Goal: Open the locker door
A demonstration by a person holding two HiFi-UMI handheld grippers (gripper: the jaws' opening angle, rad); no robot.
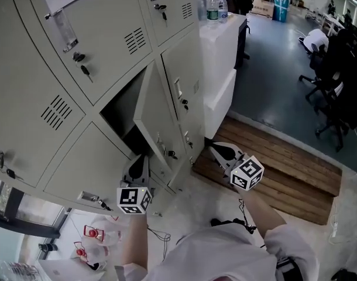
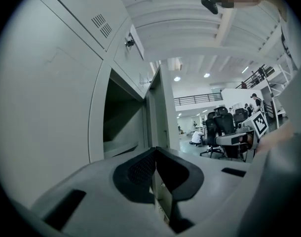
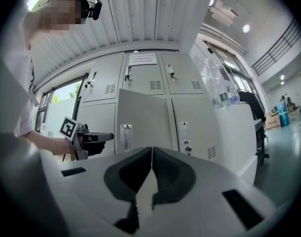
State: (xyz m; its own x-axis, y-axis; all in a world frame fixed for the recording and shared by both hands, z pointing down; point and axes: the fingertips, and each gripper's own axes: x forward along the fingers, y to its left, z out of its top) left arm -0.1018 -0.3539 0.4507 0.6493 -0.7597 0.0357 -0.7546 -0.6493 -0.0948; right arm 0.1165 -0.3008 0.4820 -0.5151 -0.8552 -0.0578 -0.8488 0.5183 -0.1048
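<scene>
The locker door [image 1: 155, 122] stands partly open in the lower row of the grey lockers [image 1: 32, 98], showing the dark compartment [image 1: 123, 110] behind it. The left gripper [image 1: 142, 158] has its jaws closed together, tips right at the door's lower free edge, with nothing seen between them. The right gripper [image 1: 216, 150] is also closed and empty. It is held level to the right, apart from the door.
</scene>
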